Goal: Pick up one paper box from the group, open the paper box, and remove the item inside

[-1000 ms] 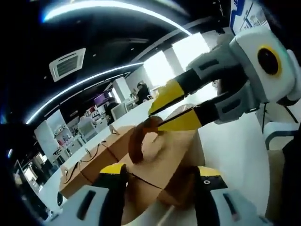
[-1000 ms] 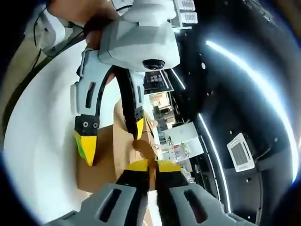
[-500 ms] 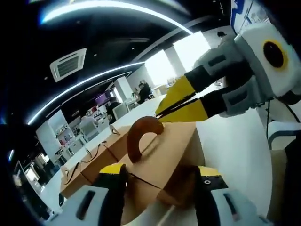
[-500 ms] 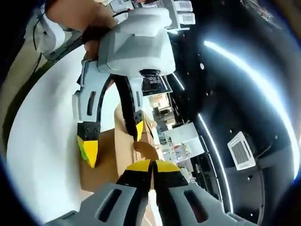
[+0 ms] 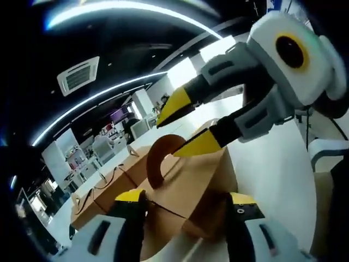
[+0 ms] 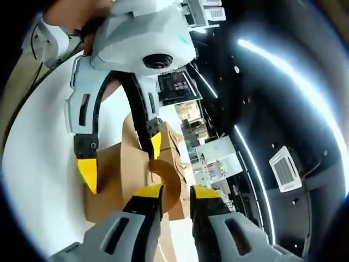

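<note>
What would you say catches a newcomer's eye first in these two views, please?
Probably the brown paper box with its curved handle, held between the left gripper's open jaws. The right gripper stands open at that handle, coming in from the upper right of the left gripper view. Behind lies a white table.
</note>
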